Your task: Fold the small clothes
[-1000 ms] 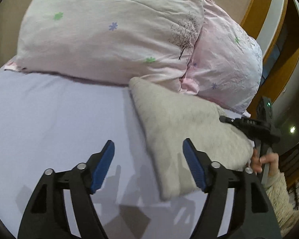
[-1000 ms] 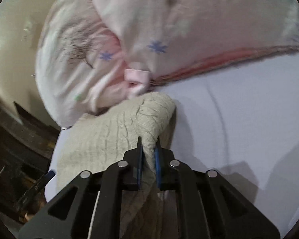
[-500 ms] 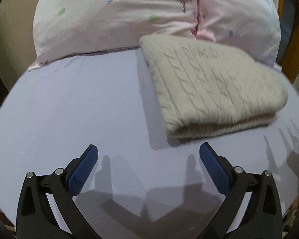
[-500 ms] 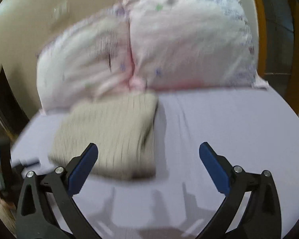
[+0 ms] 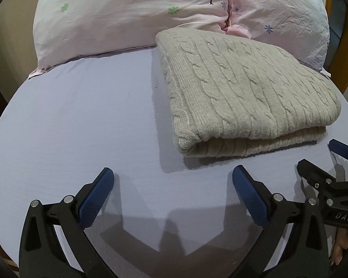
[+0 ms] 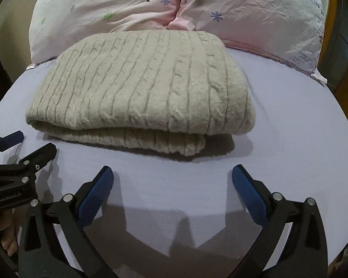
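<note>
A beige cable-knit sweater (image 5: 243,92) lies folded in a thick rectangle on the lilac bed sheet (image 5: 81,120), its far edge against the pillows. It also shows in the right wrist view (image 6: 146,83). My left gripper (image 5: 172,192) is open and empty, above the sheet in front of the sweater's left corner. My right gripper (image 6: 172,192) is open and empty, above the sheet in front of the sweater's near edge. Each gripper appears at the edge of the other's view: the right one (image 5: 336,162), the left one (image 6: 16,150).
Two pale pink pillows with flower and tree prints (image 5: 132,11) (image 5: 280,16) lean at the head of the bed behind the sweater. A wooden frame (image 6: 345,88) stands at the right. The bed's edges curve away at left and right.
The right gripper let go of the sweater and opened. Both grippers drew back from the sweater toward the near side of the bed; the sweater lies flat and folded.
</note>
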The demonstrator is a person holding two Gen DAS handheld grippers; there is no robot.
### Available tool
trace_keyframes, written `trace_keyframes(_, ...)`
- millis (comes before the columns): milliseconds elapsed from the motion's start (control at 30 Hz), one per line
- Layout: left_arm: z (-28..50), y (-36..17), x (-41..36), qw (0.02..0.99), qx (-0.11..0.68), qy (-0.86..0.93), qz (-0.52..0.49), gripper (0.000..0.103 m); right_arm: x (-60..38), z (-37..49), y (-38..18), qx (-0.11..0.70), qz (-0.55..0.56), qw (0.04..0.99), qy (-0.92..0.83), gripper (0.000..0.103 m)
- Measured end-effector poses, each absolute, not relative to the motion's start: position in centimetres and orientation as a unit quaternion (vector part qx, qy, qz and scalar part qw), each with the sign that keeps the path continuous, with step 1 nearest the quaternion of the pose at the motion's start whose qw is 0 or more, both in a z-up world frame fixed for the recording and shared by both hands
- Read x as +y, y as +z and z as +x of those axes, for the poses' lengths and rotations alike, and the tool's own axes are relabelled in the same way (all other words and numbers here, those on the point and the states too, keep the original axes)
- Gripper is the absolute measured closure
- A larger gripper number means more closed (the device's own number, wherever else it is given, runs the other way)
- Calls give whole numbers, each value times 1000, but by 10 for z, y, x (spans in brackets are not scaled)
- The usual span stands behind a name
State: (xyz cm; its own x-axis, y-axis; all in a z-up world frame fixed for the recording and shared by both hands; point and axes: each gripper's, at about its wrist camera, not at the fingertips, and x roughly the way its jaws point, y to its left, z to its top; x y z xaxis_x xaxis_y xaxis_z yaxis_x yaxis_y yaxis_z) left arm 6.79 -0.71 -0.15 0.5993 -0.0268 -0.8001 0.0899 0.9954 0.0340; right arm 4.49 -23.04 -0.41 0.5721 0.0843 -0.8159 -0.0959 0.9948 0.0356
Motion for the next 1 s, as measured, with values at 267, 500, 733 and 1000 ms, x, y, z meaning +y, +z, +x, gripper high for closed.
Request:
trace_keyframes(267, 68, -2, -7, 895, 444, -34, 36, 1, -231, 45, -4, 460, -6, 887, 50, 2)
trace_keyframes(500, 68, -2, -7, 895, 444, -34, 36, 1, -229, 45, -5, 459, -6, 887, 49, 2)
trace_keyframes(733, 68, -2, -7, 895, 444, -34, 36, 1, -229, 44, -5, 459, -5, 887, 49, 2)
trace_keyframes(1000, 68, -1, -7, 895, 444, -34, 36, 1, -229, 44, -5, 459, -5, 887, 48, 2)
